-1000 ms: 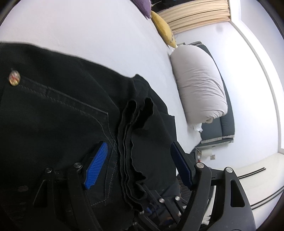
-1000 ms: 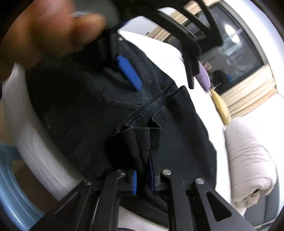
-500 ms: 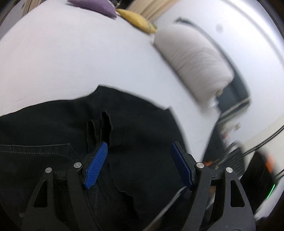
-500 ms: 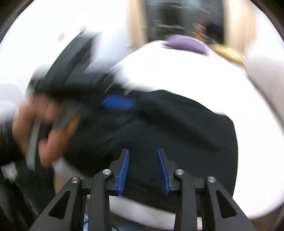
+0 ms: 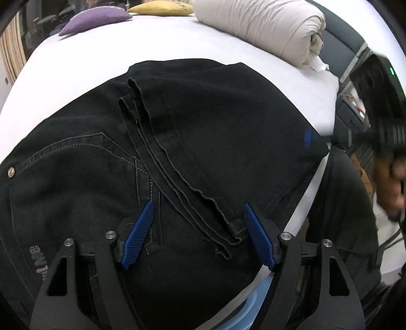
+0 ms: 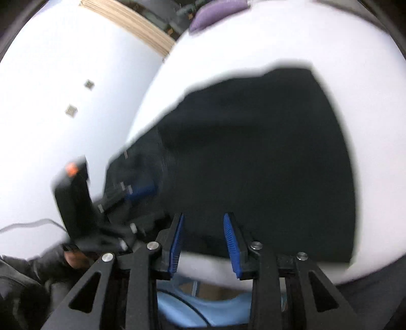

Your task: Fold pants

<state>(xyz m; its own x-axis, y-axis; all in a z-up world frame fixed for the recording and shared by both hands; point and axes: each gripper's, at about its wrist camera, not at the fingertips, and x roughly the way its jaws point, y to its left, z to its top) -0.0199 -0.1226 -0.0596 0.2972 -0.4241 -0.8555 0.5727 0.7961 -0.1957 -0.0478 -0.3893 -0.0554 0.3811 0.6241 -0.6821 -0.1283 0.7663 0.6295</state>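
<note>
Black folded pants (image 5: 215, 132) lie crosswise, hems toward gaping empty left gripper (image 5: 198, 236).

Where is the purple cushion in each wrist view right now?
Left wrist view: purple cushion at upper left, on the far end of the white bed.
Right wrist view: purple cushion at top centre, blurred, partly cut off.
Shared landmark: the folded black pants in front of it.

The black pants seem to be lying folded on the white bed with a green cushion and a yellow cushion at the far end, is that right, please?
Nearly. The black pants do lie folded on the white bed, and one cushion at the far end is yellow. The other cushion is purple, not green. The left wrist view shows this clearly.
</note>
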